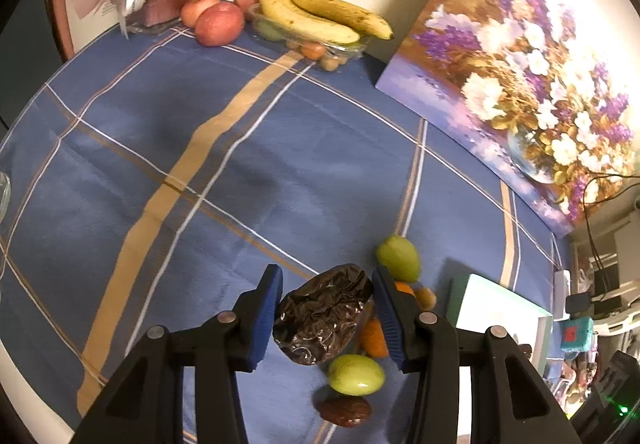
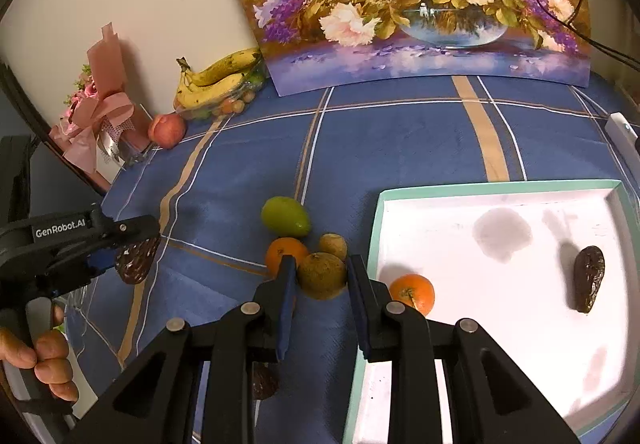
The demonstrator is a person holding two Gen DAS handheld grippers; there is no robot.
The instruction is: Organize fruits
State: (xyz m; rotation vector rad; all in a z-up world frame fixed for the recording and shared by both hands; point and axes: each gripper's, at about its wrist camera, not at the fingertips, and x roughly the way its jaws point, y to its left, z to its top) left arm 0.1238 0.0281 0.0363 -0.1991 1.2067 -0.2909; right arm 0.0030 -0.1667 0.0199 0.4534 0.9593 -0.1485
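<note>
On the blue plaid tablecloth [image 2: 400, 132], left gripper [image 1: 326, 318] pinched a dark wrinkled avocado [image 1: 324, 318]; right gripper [image 2: 322, 278] clamped a brown kiwi [image 2: 322, 275]. Best carried level over the white teal-rimmed tray [image 2: 500, 186].

From my right wrist view, the tray [image 2: 496, 186] lies on the tablecloth [image 2: 400, 132] to the right, with an orange [image 2: 412, 292] near its left wall and a date [image 2: 589, 278] well apart toward its right side. Just left of the tray sits a cluster of loose fruit: a lime [image 2: 285, 216] farthest back, an orange [image 2: 285, 252] and a small kiwi [image 2: 333, 245] before it, and a larger kiwi [image 2: 321, 275] nearest me. Behind, the painting [image 2: 400, 4] leans against the wall; left of it the bananas [image 2: 218, 78] lie on a fruit container [image 2: 224, 108], then an apple [image 2: 167, 130] and a bouquet [image 2: 100, 112] farther left.
</note>
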